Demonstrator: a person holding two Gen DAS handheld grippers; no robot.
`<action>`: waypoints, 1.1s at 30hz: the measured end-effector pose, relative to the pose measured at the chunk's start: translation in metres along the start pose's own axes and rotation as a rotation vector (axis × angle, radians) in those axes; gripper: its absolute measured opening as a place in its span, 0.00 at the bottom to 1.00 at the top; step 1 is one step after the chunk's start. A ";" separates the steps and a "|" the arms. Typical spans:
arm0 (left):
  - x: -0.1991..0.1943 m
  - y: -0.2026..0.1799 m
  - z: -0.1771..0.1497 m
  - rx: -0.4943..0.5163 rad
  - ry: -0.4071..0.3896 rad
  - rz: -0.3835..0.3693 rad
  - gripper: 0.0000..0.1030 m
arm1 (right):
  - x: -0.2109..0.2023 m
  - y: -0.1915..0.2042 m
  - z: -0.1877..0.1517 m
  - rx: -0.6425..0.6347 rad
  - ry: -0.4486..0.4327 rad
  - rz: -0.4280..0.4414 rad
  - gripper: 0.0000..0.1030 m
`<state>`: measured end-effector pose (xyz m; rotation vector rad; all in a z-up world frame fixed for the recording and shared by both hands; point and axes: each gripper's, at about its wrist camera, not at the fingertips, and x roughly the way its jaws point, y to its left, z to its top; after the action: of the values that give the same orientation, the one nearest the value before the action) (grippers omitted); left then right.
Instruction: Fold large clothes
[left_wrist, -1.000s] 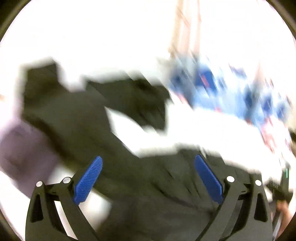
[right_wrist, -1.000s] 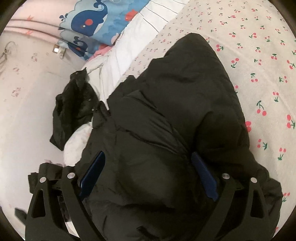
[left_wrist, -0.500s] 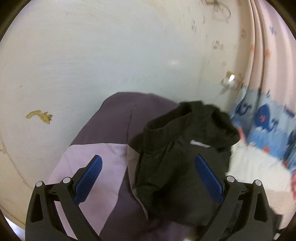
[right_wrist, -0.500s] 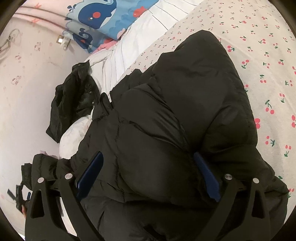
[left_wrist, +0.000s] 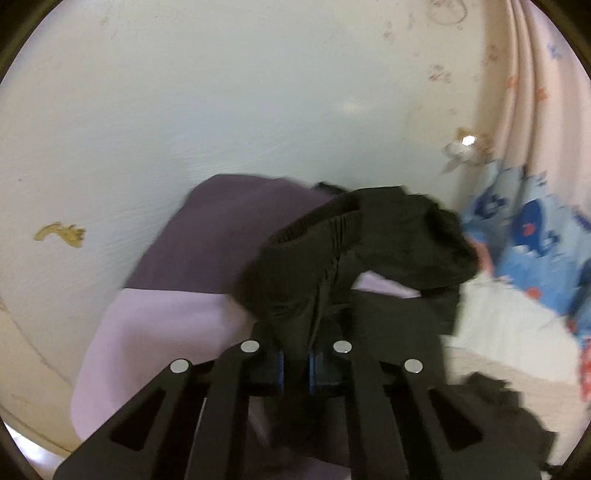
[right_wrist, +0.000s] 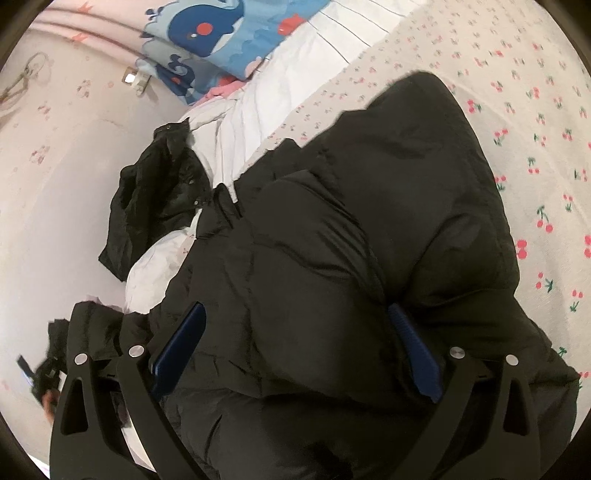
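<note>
A black puffer jacket (right_wrist: 369, 221) lies bunched on the cherry-print sheet (right_wrist: 535, 129). My right gripper (right_wrist: 295, 332) stands open just above its bulk, with a blue pad on either side and neither pressing in. In the left wrist view my left gripper (left_wrist: 295, 363) is closing tight on a black elastic-edged cuff (left_wrist: 332, 236). Its blue pads pinch the fabric, which rises as a loop in front of the fingers. A separate black piece with snaps (right_wrist: 155, 195) lies by the wall.
A purple and lilac cloth (left_wrist: 229, 240) lies under the cuff against the pale wall (left_wrist: 221, 110). A whale-print blue quilt (right_wrist: 207, 33) and a white duvet (right_wrist: 280, 92) are heaped at the head of the bed. A pink curtain (left_wrist: 535, 92) hangs at right.
My left gripper swung from the jacket toward the wall, then shut on the black cuff and lifted it. My right gripper stayed open over the jacket, barely shifting.
</note>
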<state>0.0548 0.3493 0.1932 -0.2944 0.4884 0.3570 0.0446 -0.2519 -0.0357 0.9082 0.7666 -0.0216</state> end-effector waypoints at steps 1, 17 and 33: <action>-0.004 -0.003 0.003 -0.014 0.003 -0.049 0.08 | -0.001 0.004 0.000 -0.019 -0.003 -0.003 0.92; -0.061 -0.308 -0.072 0.183 0.169 -0.876 0.08 | -0.052 0.030 0.015 -0.004 -0.004 0.425 0.93; 0.023 -0.430 -0.344 0.601 0.593 -0.868 0.11 | -0.031 -0.077 0.033 0.527 0.062 0.599 0.93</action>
<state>0.1075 -0.1532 -0.0276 0.0027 0.9596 -0.7426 0.0162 -0.3330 -0.0582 1.6204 0.5241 0.3468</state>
